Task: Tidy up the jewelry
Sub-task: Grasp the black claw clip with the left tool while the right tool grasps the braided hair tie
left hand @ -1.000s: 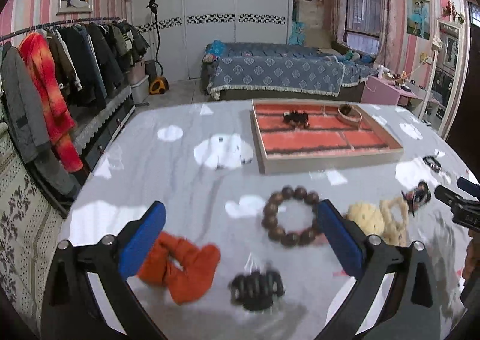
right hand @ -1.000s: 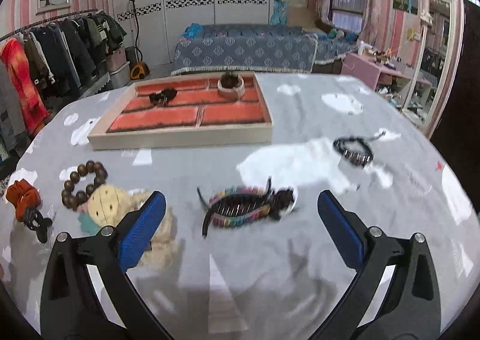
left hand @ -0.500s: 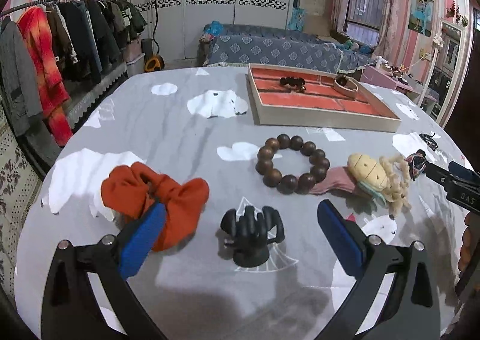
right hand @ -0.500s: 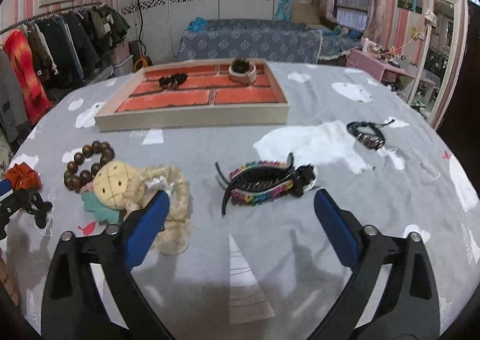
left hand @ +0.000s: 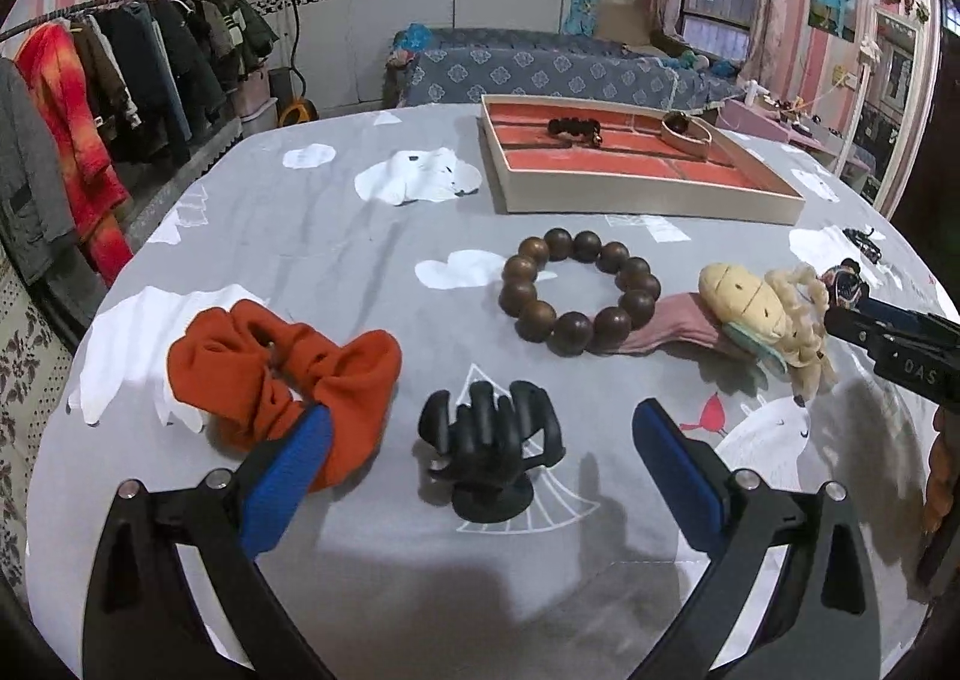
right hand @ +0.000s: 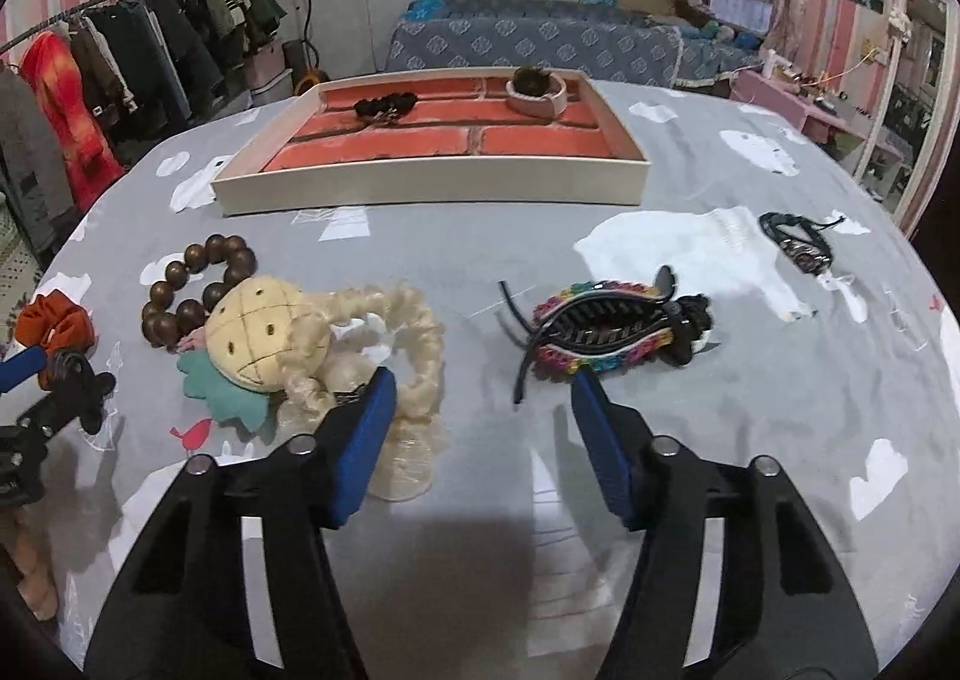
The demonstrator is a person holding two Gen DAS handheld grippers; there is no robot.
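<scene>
A: Two things already lie in the tray (right hand: 432, 191), far side of the table (left hand: 300, 236). Grippers?

B: Left gripper (left hand: 482, 443) spread wide around the black claw clip (left hand: 489, 455); right gripper (right hand: 483, 419) spread too, empty, between the pineapple scrunchie (right hand: 282, 338) and the rainbow clip (right hand: 606, 329)

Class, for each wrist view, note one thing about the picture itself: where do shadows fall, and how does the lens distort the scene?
Left wrist view: a soft shadow falls on the cloth below the black claw clip; dark fisheye corners. Right wrist view: a shadow darkens the cloth between the fingers of the right gripper; the tray looks bowed.
</scene>
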